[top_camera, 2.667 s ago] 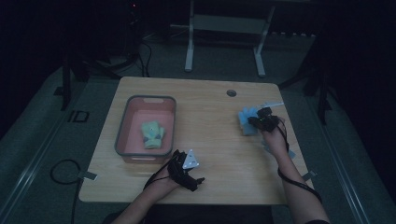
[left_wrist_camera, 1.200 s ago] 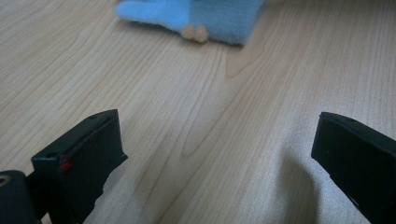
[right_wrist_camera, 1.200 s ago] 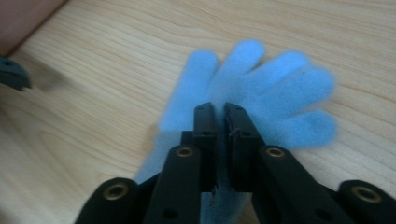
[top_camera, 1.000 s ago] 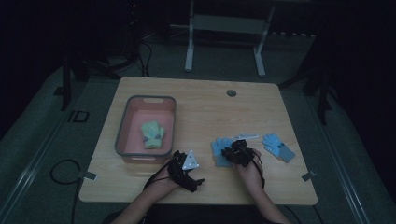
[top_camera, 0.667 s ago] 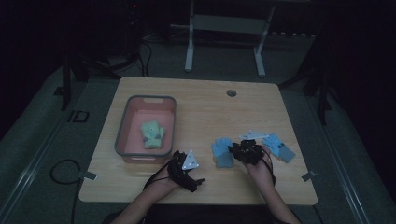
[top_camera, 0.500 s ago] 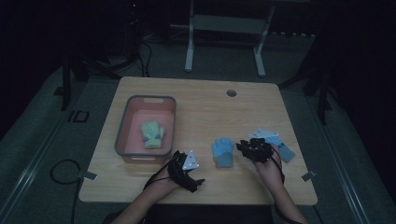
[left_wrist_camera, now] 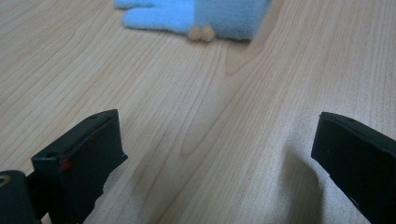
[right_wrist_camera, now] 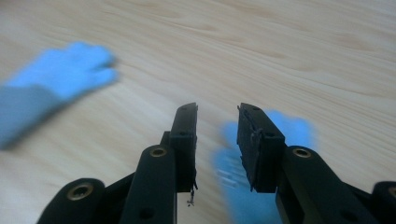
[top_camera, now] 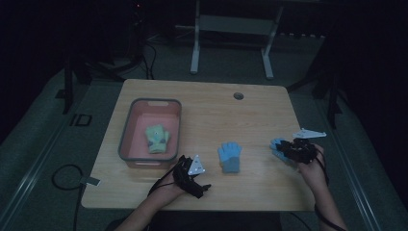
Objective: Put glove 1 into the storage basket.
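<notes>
A light blue glove (top_camera: 230, 156) lies flat on the wooden table (top_camera: 211, 108) near the middle; it also appears as a blur at the left of the right gripper view (right_wrist_camera: 56, 79) and ahead of the left gripper's jaws (left_wrist_camera: 196, 14). A second blue glove (top_camera: 276, 143) (right_wrist_camera: 292, 130) lies at the right, just under my right gripper (top_camera: 287, 149) (right_wrist_camera: 217, 112). Its jaws have just been opening and stand apart above that glove, gripping nothing. My left gripper (top_camera: 199, 185) (left_wrist_camera: 219, 126) rests wide open on bare wood, left of the middle glove.
A grey-rimmed pink tray (top_camera: 127, 127) at the table's left holds a green glove (top_camera: 157, 138). A round cable hole (top_camera: 238, 96) sits near the far edge. A metal stand (top_camera: 231, 29) is on the floor beyond the table.
My right gripper let go of the blue glove near the middle and moved right, over the second blue glove. The left gripper has stayed put.
</notes>
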Demonstrator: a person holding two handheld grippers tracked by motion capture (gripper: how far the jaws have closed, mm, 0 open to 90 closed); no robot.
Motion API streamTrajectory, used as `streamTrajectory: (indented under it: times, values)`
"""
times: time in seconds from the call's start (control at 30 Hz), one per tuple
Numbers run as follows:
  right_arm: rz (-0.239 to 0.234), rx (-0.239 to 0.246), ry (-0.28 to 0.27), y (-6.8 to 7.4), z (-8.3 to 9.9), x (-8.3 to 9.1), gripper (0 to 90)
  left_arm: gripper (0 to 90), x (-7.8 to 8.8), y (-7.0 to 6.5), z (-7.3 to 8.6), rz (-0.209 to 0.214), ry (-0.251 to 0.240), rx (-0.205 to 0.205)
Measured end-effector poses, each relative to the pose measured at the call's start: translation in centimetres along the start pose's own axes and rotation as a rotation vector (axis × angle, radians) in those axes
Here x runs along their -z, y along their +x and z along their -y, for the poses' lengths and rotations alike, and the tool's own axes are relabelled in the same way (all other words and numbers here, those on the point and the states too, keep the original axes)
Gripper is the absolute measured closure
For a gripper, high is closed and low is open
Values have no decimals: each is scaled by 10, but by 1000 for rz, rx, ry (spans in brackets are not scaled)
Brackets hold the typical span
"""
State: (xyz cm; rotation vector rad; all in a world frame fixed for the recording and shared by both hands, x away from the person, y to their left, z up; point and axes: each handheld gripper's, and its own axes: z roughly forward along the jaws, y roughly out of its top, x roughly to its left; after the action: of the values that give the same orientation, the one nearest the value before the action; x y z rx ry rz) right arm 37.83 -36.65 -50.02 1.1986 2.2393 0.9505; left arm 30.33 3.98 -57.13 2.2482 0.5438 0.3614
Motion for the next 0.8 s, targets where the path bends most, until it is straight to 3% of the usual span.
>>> streamTrajectory:
  times: [0.03, 0.07, 0.1, 0.23, 0.37, 0.53, 0.7, 0.8]
  values:
    - [29, -3, 8, -15, 6, 3, 675, 24, 0, 0, 0, 0, -1, 2]
    - [29, -3, 8, -15, 6, 3, 675, 24, 0, 0, 0, 0, -1, 2]
    - [26, -14, 19, -26, 11, 4, 650, 24, -1, 0, 0, 1, 1, 1]
    - [29, -28, 36, -39, 23, 0, 621, 24, -2, -1, 0, 0, 2, -2]
    - [32, -30, 65, -41, 33, -8, 621, 24, -2, -1, 0, 1, 4, 0]
    - [-13, -39, 89, -47, 44, -19, 634, 24, -2, 0, 0, 2, 1, 6]
    - [-18, -75, 106, -46, 42, -20, 814, 24, -2, 0, 0, 2, 1, 5]
    - [13, -113, 119, -40, 38, -19, 860, 24, -2, 0, 0, 2, 0, 6]
